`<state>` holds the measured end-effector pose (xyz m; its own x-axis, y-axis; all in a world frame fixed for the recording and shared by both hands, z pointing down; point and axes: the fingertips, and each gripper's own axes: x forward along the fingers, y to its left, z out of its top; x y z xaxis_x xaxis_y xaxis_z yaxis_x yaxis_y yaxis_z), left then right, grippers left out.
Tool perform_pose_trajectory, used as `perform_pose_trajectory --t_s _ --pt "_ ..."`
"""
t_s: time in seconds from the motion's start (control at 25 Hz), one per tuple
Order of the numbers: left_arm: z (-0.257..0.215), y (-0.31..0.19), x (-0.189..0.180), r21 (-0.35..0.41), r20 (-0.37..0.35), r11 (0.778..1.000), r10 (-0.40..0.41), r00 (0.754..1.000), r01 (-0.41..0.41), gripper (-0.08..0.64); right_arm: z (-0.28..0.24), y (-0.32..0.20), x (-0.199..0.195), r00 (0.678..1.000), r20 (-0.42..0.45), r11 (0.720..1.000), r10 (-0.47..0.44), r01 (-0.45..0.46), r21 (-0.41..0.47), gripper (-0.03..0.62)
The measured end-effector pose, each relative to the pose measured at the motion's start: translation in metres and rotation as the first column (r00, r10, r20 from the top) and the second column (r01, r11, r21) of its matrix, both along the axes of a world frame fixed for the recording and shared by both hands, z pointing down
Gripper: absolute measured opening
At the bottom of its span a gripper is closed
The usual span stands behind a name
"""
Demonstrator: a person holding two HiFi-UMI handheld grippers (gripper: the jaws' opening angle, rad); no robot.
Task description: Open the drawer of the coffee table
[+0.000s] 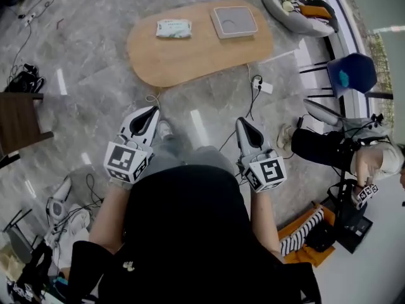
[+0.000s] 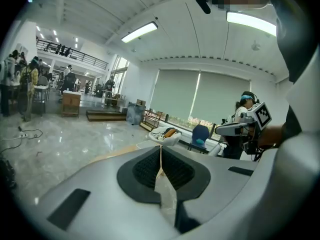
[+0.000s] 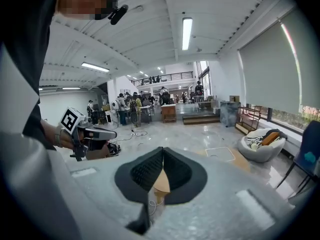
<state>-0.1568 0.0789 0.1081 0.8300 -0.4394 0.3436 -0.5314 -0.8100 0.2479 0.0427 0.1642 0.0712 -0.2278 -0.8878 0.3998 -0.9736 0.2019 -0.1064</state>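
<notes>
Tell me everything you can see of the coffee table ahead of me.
The coffee table has a light, wood-look top shaped as a long oval with rounded ends. In the head view it is seen from above, lying slantwise on the grey marble-look floor. A pale soft packet lies towards the end at the picture's left, and a square whitish tray-like thing towards the other end. No drawer or legs show from this angle, and nothing else touches the top.

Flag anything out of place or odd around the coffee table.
Nothing is spilled or damaged. The coffee table holds a tissue pack and a white square tray, both lying flat. Only loose cables and a plug trail on the floor beside its near edge.
</notes>
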Motion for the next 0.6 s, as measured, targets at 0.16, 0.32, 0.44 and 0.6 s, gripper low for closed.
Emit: perform_pose_trajectory --t_s 0.16,0.32,0.44,0.6 --pt "0.01 -0.013 -0.017 -0.011 0.018 0.999 -0.041 0.999 0.041 0.012 0.01 -0.016 -0.005 0.999 -0.024 0.999 -0.022 0.021 -0.025 0.0" --pt "0.024 -0.017 -0.023 -0.038 0.047 0.996 -0.081 0.996 0.083 0.012 0.021 -0.033 0.002 0.998 -0.028 0.997 -0.055 0.053 -0.05 0.019" --pt "0.035 -0.022 -0.022 -0.059 0.063 0.99 -0.121 0.991 0.125 0.012 0.032 -0.047 0.012 0.996 -0.025 0.994 -0.085 0.083 -0.074 0.054" --pt "0.048 -0.028 -0.014 -0.063 0.113 0.984 -0.161 0.98 0.169 0.012 0.049 -0.068 0.029 0.99 -0.008 0.986 -0.139 0.138 -0.098 0.074"
